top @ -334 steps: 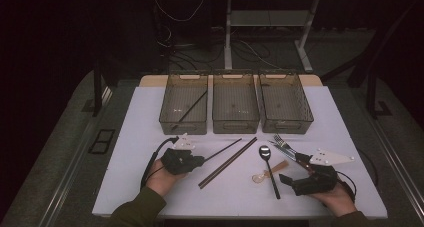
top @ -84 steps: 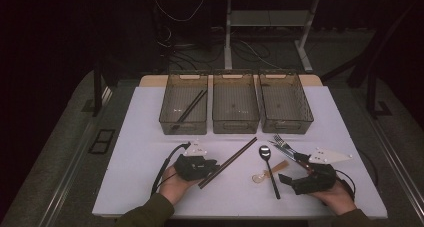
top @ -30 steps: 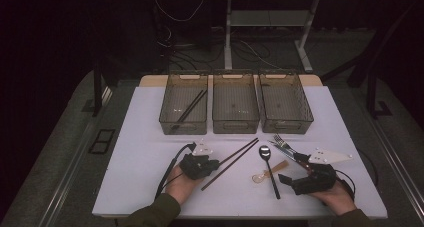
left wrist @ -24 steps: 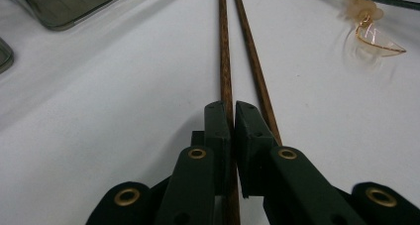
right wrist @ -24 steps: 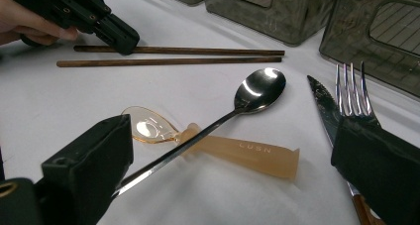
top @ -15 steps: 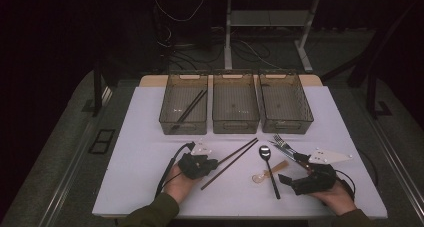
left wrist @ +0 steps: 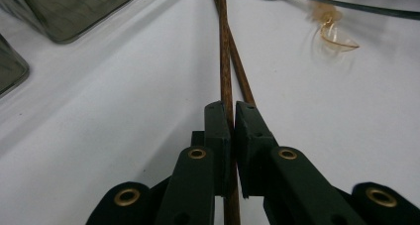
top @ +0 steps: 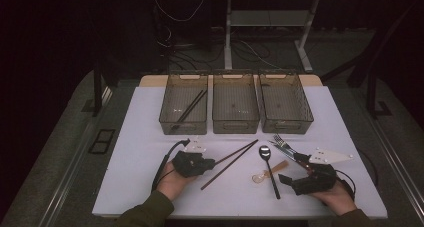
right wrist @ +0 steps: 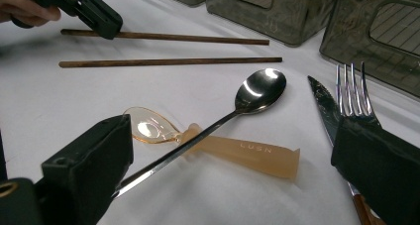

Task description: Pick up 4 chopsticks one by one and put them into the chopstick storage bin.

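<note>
The left gripper (top: 206, 163) is clamped on one chopstick (left wrist: 225, 66) near the tabletop's (top: 140, 137) front edge, and a second chopstick (top: 230, 165) lies just beside it, crossing under. Right of them lie a steel spoon (top: 268, 167) over an amber plastic spoon (top: 267, 173), then a fork (right wrist: 352, 93) and knife (right wrist: 323, 103). The right gripper (right wrist: 237, 165), jaws apart, straddles the spoon handle. Three bins (top: 235, 103) line the back edge; the left one holds dark sticks, hard to make out

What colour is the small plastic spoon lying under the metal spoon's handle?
Translucent amber-orange; the plastic spoon shows best in the right gripper view.
</note>
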{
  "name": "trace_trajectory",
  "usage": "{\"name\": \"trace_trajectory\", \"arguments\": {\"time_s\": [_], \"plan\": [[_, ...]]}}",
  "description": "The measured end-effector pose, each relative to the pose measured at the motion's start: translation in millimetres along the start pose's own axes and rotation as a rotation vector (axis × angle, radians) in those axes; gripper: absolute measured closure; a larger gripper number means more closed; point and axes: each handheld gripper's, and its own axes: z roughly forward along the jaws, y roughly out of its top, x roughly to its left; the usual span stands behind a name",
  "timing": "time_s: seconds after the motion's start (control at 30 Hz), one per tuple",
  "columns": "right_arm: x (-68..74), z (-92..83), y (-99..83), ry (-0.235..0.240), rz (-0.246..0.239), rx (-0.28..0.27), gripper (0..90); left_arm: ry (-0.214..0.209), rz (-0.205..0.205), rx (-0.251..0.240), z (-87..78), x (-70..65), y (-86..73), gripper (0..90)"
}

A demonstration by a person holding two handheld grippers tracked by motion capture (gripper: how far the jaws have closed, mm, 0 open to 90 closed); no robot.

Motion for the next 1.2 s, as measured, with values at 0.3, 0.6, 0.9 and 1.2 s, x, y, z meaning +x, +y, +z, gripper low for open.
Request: {"name": "trace_trajectory", "arguments": {"time_s": [0.3,0.6,0.9,1.2], "plan": [[0.3,-0.3,0.0,0.000,0.000,0.000,2.9,-0.025,-0.005,-0.024,-23.3,7.5,-2.2,84.4],[0.2,-0.7,0.1,0.001,-0.002,-0.002,2.9,-0.020,-0.006,-0.041,-43.5,15.7,-5.1,84.4],[0.2,-0.5,0.1,-0.001,-0.001,-0.001,2.9,0.016,-0.023,-0.081,-59.7,26.9,-5.9,84.4],[0.0,-0.1,0.0,-0.002,-0.001,-0.001,2.9,0.039,-0.054,-0.110,-69.4,37.0,-7.5,84.4]]}}
